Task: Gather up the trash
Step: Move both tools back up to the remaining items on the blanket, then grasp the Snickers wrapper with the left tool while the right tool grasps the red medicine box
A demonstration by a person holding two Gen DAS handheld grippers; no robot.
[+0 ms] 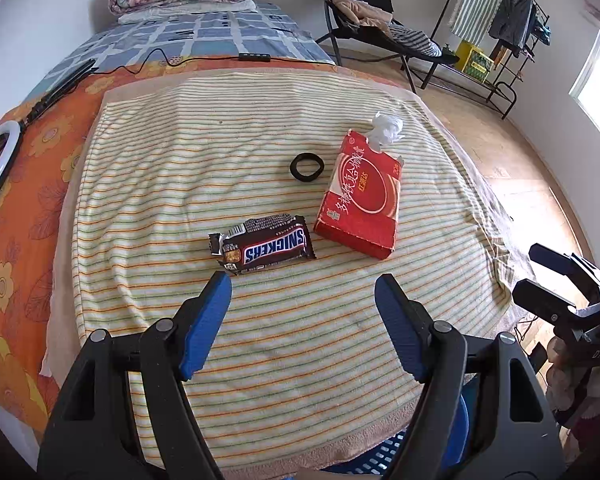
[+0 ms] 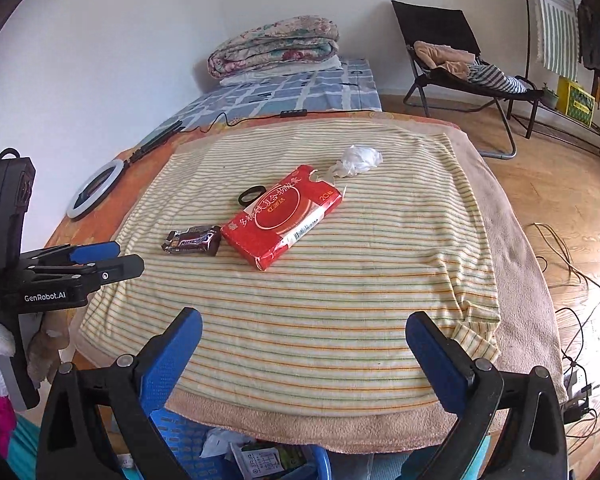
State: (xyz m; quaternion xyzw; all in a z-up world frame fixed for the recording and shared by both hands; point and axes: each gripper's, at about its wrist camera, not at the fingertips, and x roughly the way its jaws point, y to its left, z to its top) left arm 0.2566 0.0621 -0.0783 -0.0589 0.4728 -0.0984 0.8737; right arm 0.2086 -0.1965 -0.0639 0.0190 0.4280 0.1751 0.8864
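Observation:
On the striped towel (image 1: 260, 360) lie a brown Snickers wrapper (image 1: 262, 246), a red cardboard box (image 1: 360, 200), a crumpled white tissue (image 1: 386, 128) at the box's far end and a black ring (image 1: 307, 167). My left gripper (image 1: 302, 284) hovers open just short of the wrapper, with nothing between its blue pads. My right gripper (image 2: 304, 320) stands open over the towel's (image 2: 320, 340) near edge, well short of the red box (image 2: 284, 216), the wrapper (image 2: 192, 240), the tissue (image 2: 358, 160) and the ring (image 2: 252, 195). Below it a blue basket (image 2: 320, 460) holds paper scraps.
A ring light (image 2: 94, 190) with its cable lies at the left on the orange cloth. A folded quilt (image 2: 276, 46) sits on the bed behind. A black chair (image 2: 452, 52) with clothes, a clothes rack (image 1: 512, 40) and loose floor cables (image 2: 572, 280) are to the right.

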